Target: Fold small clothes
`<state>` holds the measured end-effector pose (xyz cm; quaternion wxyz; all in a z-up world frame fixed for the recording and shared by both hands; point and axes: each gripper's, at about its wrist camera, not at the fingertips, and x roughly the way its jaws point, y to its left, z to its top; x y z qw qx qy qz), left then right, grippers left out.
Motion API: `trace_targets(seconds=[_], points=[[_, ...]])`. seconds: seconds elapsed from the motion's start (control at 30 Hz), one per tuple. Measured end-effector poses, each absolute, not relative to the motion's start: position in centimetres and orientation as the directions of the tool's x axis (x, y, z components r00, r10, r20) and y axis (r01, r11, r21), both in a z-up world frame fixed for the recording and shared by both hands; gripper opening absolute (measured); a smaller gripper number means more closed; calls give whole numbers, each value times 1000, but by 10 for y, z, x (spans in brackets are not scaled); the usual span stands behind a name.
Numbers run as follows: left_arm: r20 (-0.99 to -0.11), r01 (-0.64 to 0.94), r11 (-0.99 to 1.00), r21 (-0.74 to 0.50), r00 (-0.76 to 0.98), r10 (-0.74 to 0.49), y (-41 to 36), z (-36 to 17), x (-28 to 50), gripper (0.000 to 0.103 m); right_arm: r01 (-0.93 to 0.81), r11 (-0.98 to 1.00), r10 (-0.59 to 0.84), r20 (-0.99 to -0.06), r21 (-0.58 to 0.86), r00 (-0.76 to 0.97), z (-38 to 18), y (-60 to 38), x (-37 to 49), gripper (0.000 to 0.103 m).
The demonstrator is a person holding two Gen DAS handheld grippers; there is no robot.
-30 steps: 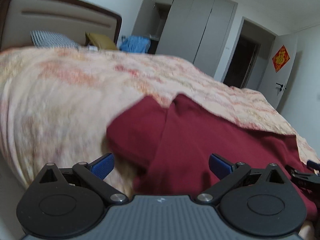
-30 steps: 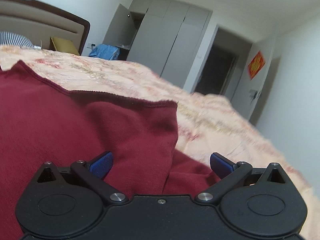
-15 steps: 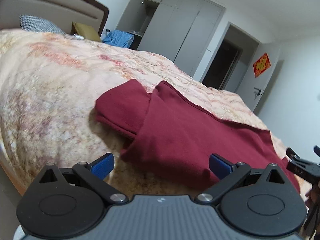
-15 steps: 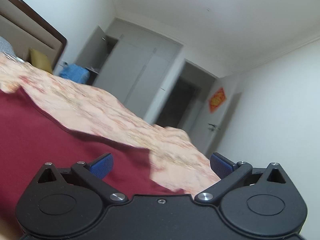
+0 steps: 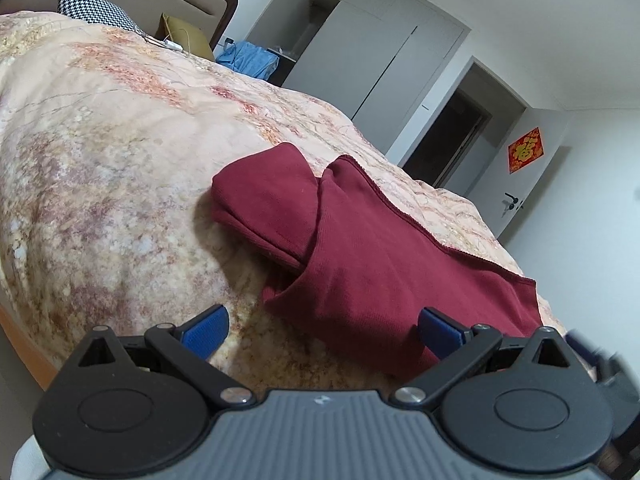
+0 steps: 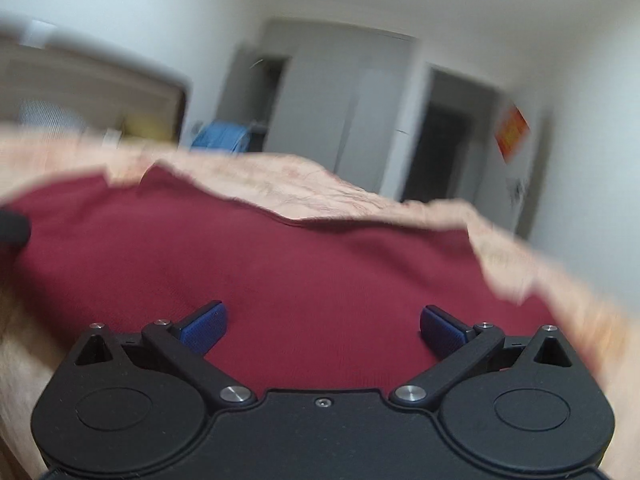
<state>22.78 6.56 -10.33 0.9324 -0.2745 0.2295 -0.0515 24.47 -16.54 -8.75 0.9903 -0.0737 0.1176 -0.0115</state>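
A dark red garment lies partly folded on the bed, one flap laid over a thicker folded part at its far left. My left gripper is open and empty, just above the garment's near left corner. In the blurred right wrist view the same red garment fills the middle. My right gripper is open and empty, low over the cloth. The right gripper's edge shows blurred at the far right of the left wrist view.
The bed has a peach floral quilt. A checked pillow and a yellow cushion lie by the headboard. A grey wardrobe, blue cloth and a dark doorway stand beyond. The bed's orange edge runs at lower left.
My left gripper has pulled back and risen, so more of the garment shows. My right gripper swung up toward the ceiling and has come back down over the garment. Both stayed open.
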Motion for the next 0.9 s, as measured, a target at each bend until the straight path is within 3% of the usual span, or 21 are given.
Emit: trace_targets(seconds=[0.1, 0.7, 0.9], points=[[-403, -33, 841, -540, 888, -224, 64, -103, 227, 103, -12, 999, 5, -189, -39, 982, -98, -178, 236, 103], [-422, -39, 858, -512, 882, -212, 60, -104, 232, 103, -1, 998, -8, -151, -58, 989, -103, -176, 225, 103], [-338, 99, 800, -591, 870, -357, 58, -104, 231, 103, 0, 998, -8, -150, -59, 989, -103, -176, 225, 103]])
